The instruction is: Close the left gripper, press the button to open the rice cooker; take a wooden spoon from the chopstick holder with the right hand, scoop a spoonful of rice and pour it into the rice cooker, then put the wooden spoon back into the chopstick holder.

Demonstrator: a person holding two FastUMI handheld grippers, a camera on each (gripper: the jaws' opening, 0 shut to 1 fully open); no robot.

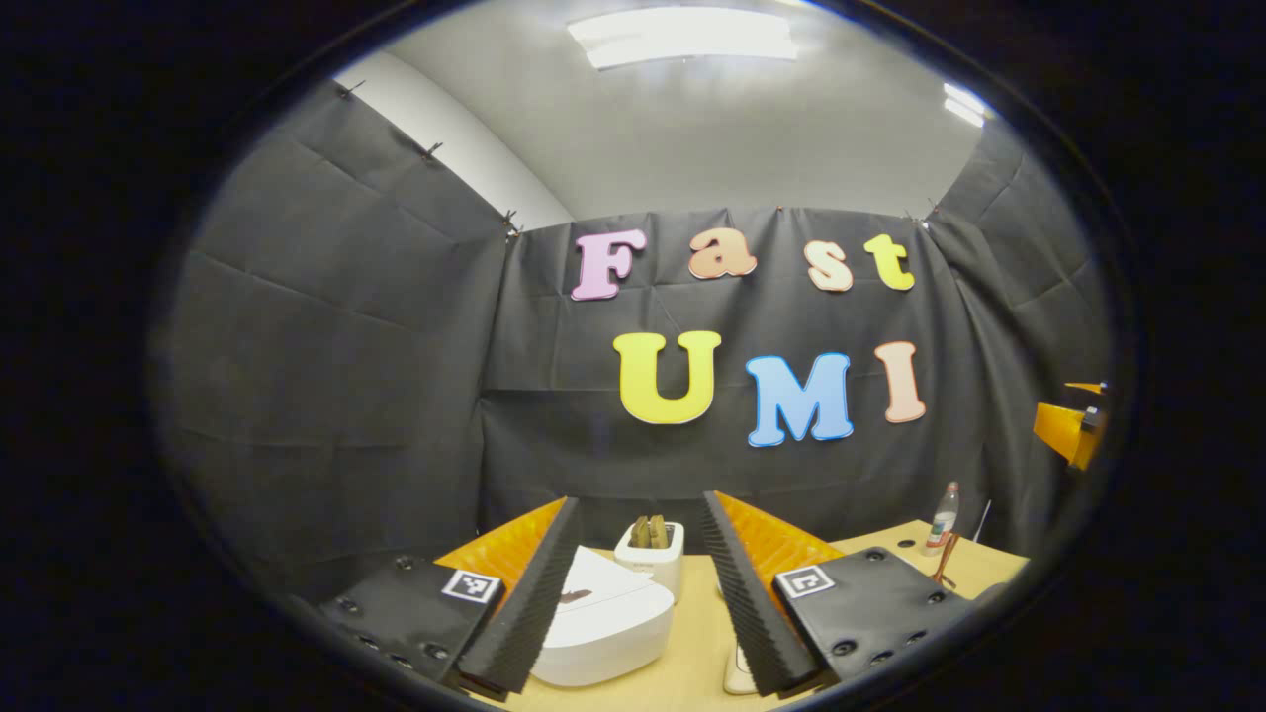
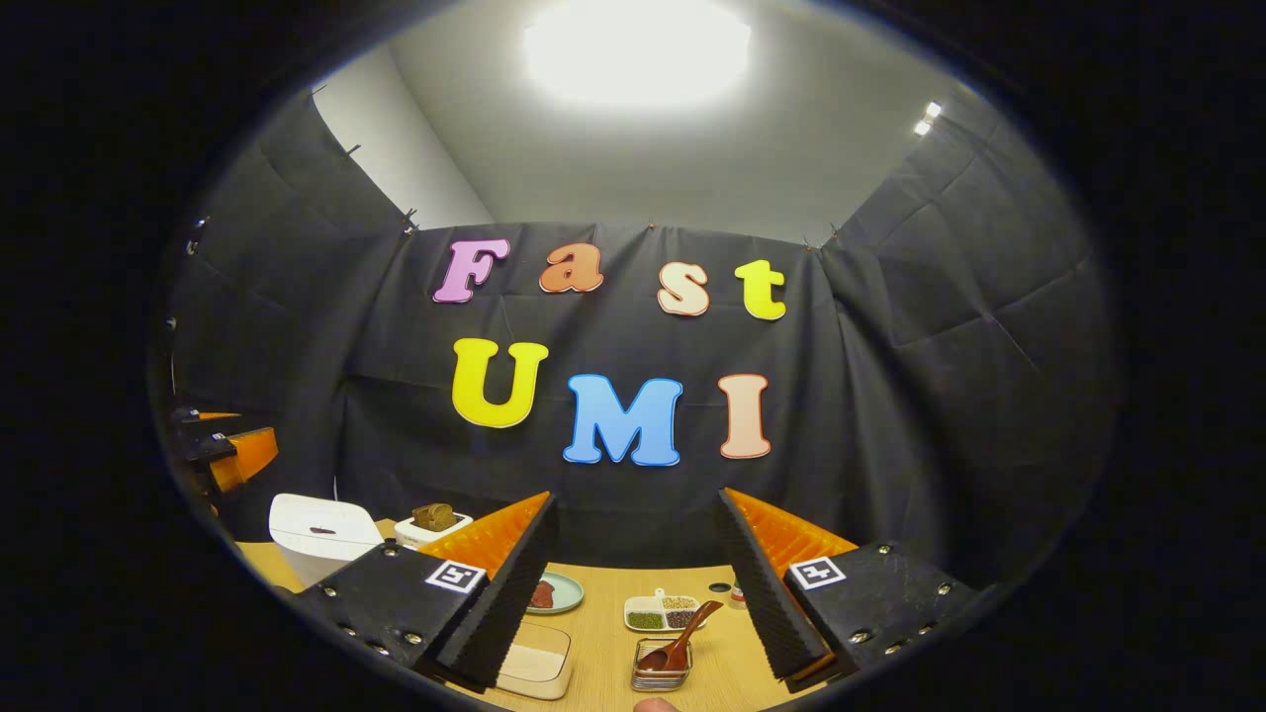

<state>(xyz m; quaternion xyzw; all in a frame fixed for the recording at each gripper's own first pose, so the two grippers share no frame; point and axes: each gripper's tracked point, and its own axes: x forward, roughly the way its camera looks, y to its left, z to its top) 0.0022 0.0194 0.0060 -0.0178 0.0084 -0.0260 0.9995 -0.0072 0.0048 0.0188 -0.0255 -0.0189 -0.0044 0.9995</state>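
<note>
The white rice cooker (image 1: 603, 623) stands with its lid down on the wooden table, just beyond my left gripper (image 1: 638, 502), whose fingers stand wide apart and hold nothing. Behind it is the white chopstick holder (image 1: 653, 559) with brown wooden handles (image 1: 648, 532) sticking up. My right gripper (image 2: 635, 494) is open and empty above the table. Below it lies a clear box of white rice (image 2: 537, 658). From this side the cooker (image 2: 316, 534) and holder (image 2: 430, 524) are at the left, with the left gripper (image 2: 232, 450) above them. The right gripper (image 1: 1068, 430) shows far right.
A green plate (image 2: 556, 593), a white divided dish of beans (image 2: 661, 613) and a small glass bowl holding a brown spoon (image 2: 665, 661) sit on the table (image 2: 603, 682). A plastic bottle (image 1: 943, 514) stands at the back right.
</note>
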